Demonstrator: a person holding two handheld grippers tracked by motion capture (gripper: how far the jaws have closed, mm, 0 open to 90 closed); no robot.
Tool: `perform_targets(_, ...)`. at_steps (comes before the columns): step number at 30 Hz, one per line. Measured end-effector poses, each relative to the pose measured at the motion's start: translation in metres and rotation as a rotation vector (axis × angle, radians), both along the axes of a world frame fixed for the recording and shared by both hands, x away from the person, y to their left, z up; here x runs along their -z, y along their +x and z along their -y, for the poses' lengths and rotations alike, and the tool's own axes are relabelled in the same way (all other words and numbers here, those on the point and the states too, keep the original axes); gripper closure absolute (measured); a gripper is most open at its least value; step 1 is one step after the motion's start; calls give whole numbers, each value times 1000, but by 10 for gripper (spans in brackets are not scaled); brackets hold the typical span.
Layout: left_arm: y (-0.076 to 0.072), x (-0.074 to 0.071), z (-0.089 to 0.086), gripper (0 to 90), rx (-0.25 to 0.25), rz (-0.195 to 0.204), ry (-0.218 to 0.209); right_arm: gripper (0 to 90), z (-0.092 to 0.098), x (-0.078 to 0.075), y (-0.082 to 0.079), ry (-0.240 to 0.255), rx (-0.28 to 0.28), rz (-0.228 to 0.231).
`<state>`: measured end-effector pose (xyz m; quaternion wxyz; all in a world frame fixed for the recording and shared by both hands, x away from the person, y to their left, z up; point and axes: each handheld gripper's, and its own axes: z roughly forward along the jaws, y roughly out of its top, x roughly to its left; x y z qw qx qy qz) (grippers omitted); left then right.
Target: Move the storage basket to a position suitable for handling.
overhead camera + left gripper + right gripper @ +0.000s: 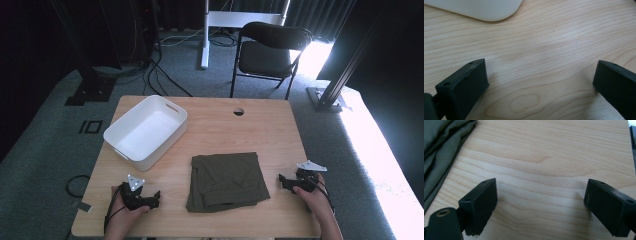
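A folded olive-green cloth (227, 181) lies on the wooden table (260, 130), near its front middle. My left gripper (155, 198) rests low over the table to the left of the cloth, held by a hand, its jaws spread wide with bare wood between them (541, 82). On the other side of the cloth sits my right gripper (283, 181), also open and empty (541, 202). The cloth's edge (441, 152) shows at the upper left of the right gripper view.
A white plastic bin (146, 131) stands empty at the table's back left; its rounded corner (486, 10) shows in the left gripper view. A black folding chair (267, 52) stands beyond the far edge. A round cable hole (238, 111) is near the back edge.
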<state>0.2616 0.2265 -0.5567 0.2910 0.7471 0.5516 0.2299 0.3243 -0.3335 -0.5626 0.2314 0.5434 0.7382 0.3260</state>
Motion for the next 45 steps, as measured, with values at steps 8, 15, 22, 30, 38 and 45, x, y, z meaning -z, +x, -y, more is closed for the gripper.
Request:
perform_targets(8,-3,0,-1,8,20,1,1,113,0,0,0,-1,-5,0)
perform_targets(15,-5,0,-2,8,38,1,-6,115,0,0,3,-1,-22,1)
perform_targets(22,-6,0,-3,8,47,-1,-13,115,-9,-2,11,6,-32,7)
perform_targets(30,-4,-1,-5,9,14,-4,-31,115,-22,-13,31,34,-46,44)
perform_targets(38,-3,-5,-10,9,-21,5,-18,116,-40,-25,52,63,-65,82)
perform_targets(45,-4,-12,-12,9,-16,17,-25,116,-63,-34,67,50,-111,103)
